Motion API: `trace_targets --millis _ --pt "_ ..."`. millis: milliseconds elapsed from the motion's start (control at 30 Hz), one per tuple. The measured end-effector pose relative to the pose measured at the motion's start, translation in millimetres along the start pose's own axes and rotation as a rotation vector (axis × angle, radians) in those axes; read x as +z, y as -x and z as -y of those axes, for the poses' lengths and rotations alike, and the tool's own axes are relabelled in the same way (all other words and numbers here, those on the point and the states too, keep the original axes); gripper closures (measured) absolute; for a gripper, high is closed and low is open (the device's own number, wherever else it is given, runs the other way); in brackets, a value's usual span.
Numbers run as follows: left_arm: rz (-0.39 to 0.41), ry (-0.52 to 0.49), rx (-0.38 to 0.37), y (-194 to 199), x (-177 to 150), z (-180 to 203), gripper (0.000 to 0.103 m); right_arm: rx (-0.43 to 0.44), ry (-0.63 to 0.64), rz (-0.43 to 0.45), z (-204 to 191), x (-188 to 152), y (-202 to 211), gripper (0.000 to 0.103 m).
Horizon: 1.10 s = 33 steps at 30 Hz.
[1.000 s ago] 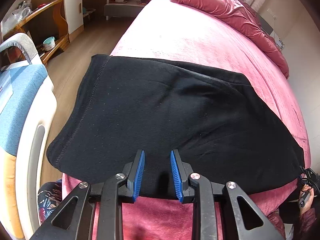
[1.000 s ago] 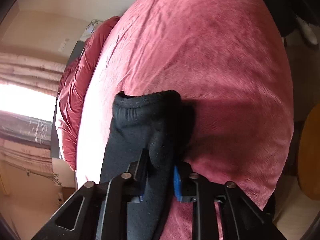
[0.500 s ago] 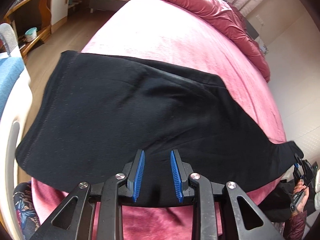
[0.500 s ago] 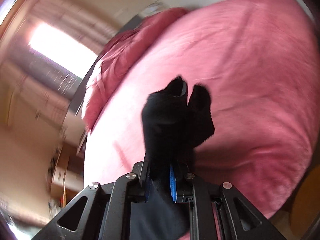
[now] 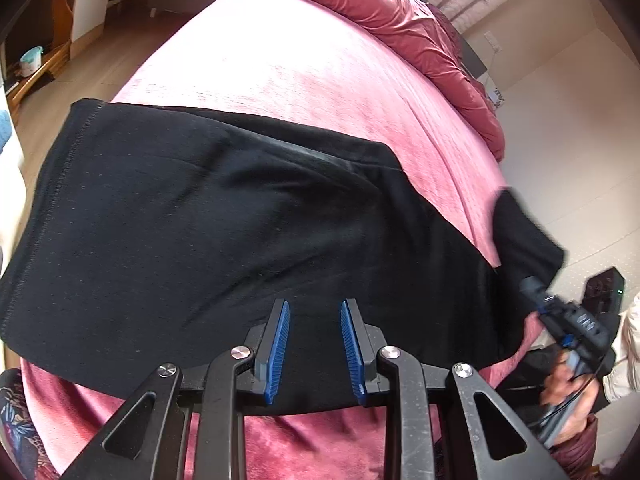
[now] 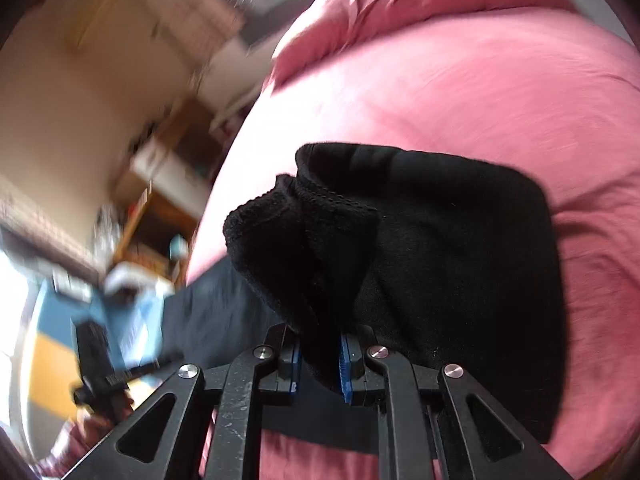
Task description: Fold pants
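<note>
Pants (image 5: 224, 240), black, lie spread on the pink bed (image 5: 320, 80), long axis running left to right across the left wrist frame. The stitched hem edge sits at the left side of the frame near the mattress edge. The opposite end, at the right side of the frame, is raised off the bed and curls upward.

Left hand-held gripper (image 5: 314, 344): blue pads apart, nothing between them, positioned at lower centre of the frame over the near edge of the fabric.

Right hand-held gripper (image 6: 319, 360): clamped on a bunched ribbed cuff of the pants (image 6: 304, 240), which rises from the jaws at centre frame. More black fabric drapes to the right of the cuff over the bed (image 6: 480, 88). This view is motion-blurred.

A crumpled red quilt (image 5: 400, 20) lies at upper right of the left wrist frame.
</note>
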State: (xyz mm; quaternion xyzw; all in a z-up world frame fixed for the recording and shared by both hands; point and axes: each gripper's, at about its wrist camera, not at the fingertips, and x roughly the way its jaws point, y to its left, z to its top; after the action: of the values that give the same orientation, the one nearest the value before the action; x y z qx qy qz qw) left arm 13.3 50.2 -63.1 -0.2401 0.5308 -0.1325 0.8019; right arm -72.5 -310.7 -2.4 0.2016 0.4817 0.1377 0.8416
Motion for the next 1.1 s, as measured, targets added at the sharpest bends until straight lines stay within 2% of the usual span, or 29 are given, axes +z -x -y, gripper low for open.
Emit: trace_targets --millis 200,367,400,467,500,600,833,900,967,1100 --pt "-0.031 0.0 -0.042 -11 -1 7 0.076 -0.056 0.092 -0.12 -24 -24 -53 0.088" --pt "-0.062 0.011 -0.073 -24 -3 13 0.074 -0.1 0.201 -0.153 -40 -31 -65 0.082" --pt "-0.071 0.018 -0.087 -27 -3 15 0.073 -0.093 0.215 -0.161 -43 -33 -65 0.08" --pt "-0.088 0.036 -0.117 -33 -3 17 0.073 -0.035 0.214 -0.178 -42 -36 -60 0.068" --pt "-0.095 0.044 -0.128 -36 -3 18 0.072 -0.002 0.218 -0.186 -43 -38 -57 0.067" --pt "-0.109 0.058 -0.169 -42 -3 26 0.07 0.104 0.199 -0.197 -41 -44 -44 0.047" --pt "-0.175 0.044 -0.232 -63 -5 54 0.068 0.005 0.11 -0.137 0 -55 -5 0.047" --pt "-0.201 0.04 -0.247 -71 -7 64 0.059 -0.039 0.068 -0.115 20 -58 11 0.047" --pt "-0.225 0.037 -0.264 -79 -8 73 0.057 -0.071 0.031 -0.105 36 -65 28 0.049" --pt "-0.261 0.003 -0.251 -94 -10 92 0.057 -0.159 -0.033 -0.097 68 -77 48 0.048"
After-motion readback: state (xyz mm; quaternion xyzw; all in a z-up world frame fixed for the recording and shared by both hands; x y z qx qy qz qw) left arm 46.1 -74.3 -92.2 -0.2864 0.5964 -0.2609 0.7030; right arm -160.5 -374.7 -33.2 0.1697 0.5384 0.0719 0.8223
